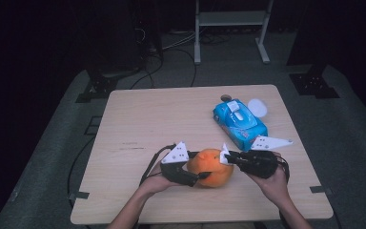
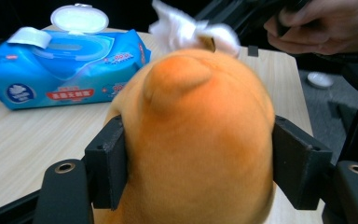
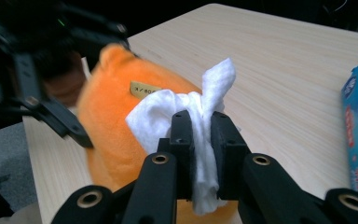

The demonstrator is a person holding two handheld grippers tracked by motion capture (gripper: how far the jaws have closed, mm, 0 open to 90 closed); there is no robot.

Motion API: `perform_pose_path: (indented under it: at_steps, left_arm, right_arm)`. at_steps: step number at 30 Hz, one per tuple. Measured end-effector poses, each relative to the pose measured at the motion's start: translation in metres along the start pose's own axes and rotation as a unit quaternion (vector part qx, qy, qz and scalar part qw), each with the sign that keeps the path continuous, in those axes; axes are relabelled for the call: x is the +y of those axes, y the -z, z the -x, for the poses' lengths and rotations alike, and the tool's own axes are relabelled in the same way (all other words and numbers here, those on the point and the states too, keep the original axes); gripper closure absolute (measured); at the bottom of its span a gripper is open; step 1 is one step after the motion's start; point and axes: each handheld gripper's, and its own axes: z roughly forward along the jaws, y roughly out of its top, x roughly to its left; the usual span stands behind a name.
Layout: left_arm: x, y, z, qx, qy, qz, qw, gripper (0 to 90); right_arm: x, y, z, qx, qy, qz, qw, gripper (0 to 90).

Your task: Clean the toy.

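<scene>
Left hand-held gripper (image 2: pixel 198 158) is clamping the orange plush toy (image 2: pixel 196 140) on the bench (image 1: pixel 138 124); right hand-held gripper (image 3: pixel 203 135), nearly closed, is pinching a white wipe (image 3: pixel 168 109) against it.

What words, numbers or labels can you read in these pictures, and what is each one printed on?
Small yellow tag on the orange plush toy: dark marks that look like "X/80", too blurred to be sure.
Blue pack of wipes: white characters on a red band, too small to read.
Same pack, round white logo: not readable.
Same pack, small red print near the flap: not readable.
</scene>
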Motion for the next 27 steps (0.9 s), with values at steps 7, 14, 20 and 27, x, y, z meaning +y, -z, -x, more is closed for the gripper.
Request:
perform_pose_path:
  at_steps: [7, 14, 20, 27]
  left_arm:
    - [-0.007, -0.008, -0.003, 0.015, 0.021, -0.043, 0.9988, 29.2]
    - [0.000, -0.021, 0.010, 0.031, 0.001, -0.052, 0.9981, 27.7]
    - [-0.009, -0.016, -0.003, 0.003, 0.009, -0.012, 0.9999, 14.6]
    - [-0.016, -0.017, -0.009, -0.008, 0.018, 0.015, 0.9997, 9.3]
  right_arm:
    - [-0.009, -0.019, -0.002, -0.014, 0.008, -0.047, 0.9988, 79.8]
    - [0.010, -0.015, -0.033, -0.001, 0.063, -0.018, 0.9979, 79.5]
    - [-0.001, -0.016, -0.020, 0.001, 0.045, -0.031, 0.9985, 79.4]
    - [-0.005, -0.014, -0.014, -0.003, 0.035, -0.033, 0.9988, 79.4]
